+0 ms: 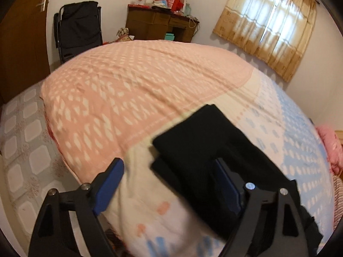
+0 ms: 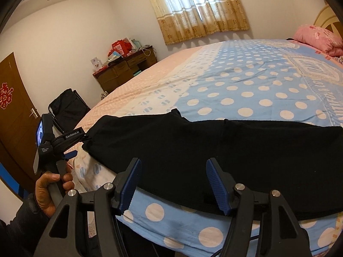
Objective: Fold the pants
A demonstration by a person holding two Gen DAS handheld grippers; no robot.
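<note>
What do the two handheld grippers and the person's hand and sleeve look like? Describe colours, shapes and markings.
Both the left gripper and right gripper have black triangular frames, silver bolts and ribbed blue pads. White "GenRobot.AI" lettering marks the left one. The hand is bare; its sleeve is dark.

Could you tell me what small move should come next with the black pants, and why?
Probably close the left gripper on the pants end. Both grippers are open, and the black pants lie stretched along the near edge of the bed. The left one sits at the leg end, cloth draped over one finger; the right gripper hovers mid-length.
</note>
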